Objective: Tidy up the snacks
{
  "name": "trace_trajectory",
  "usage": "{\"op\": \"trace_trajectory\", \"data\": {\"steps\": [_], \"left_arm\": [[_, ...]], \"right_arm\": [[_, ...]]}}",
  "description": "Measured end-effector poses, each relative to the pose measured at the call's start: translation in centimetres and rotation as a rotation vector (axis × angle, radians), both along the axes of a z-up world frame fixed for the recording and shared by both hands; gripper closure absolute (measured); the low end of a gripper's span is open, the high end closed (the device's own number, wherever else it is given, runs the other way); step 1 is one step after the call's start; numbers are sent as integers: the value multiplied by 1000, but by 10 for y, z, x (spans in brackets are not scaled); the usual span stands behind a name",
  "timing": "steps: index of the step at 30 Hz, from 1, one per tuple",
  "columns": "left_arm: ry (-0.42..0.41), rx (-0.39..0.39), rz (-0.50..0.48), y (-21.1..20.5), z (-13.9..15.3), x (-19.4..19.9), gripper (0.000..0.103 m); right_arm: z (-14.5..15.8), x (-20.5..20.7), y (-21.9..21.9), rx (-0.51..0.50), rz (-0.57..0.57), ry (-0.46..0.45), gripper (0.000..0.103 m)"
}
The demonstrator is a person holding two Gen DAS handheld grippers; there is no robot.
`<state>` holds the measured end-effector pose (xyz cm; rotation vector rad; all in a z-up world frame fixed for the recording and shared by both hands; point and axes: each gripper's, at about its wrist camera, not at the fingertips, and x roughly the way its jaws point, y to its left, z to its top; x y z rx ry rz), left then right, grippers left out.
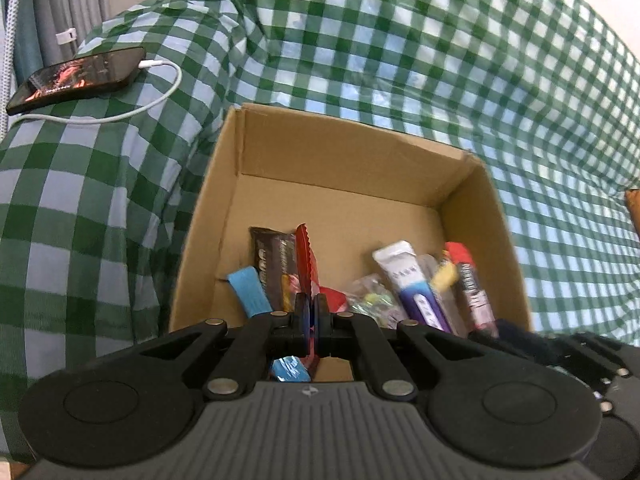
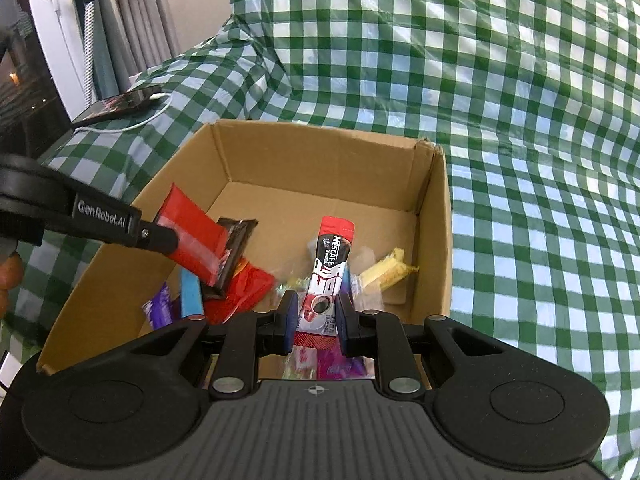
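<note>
Holding, left: my left gripper is clamped on a thin red packet that sticks up between the pads; in the right wrist view it hangs over the box's left side.
Holding, right: my right gripper pinches a Nescafe stick upright by its lower part, above the box's near end.
Box: the cardboard box sits just below both tools, on the green checked cloth.
Already in: a dark bar, a blue packet, a white and purple sachet, a yellow snack (plus a few I can't read).
Left to do: I judge both packets need releasing; the box's far half is bare.
Off-task: a phone charging at the cloth's far left.
</note>
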<state>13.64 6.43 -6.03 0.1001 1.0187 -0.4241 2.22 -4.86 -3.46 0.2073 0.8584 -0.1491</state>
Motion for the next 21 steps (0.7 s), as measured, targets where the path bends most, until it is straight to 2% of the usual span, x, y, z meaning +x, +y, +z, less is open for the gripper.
{"op": "trace_trajectory", "data": {"steps": [2,3,4,5,6,8,11,15,18,21], "left_arm": [[1,10,5,0,-3,5,96],[1,15,10,1,-3,7,81],[0,23,14,3,-3,7,45],[-5,33,13,4,-1,7,23],[-22,48,15,6,1,5,0],[-83,63,24,12,7,-4,0],[-41,88,8,21,8,-15,0],[2,74,26,41,10,-44,0],[-9,85,9,49,16,-74,0],[-36,90,-11,56,23,-101,0]], "right_arm": [[-1,4,-4,6,-2,-13,79],[-1,6,-6,9,-3,-19,74],[-1,8,-8,10,-3,-16,53],[-1,9,-9,11,-11,-13,35],[0,8,-9,10,-21,-13,31],[2,3,-7,13,-29,-6,26],[7,-11,1,31,-37,12,15],[16,-35,17,50,-81,44,10],[22,-55,28,76,-113,53,9],[30,-76,40,45,-117,36,8]]}}
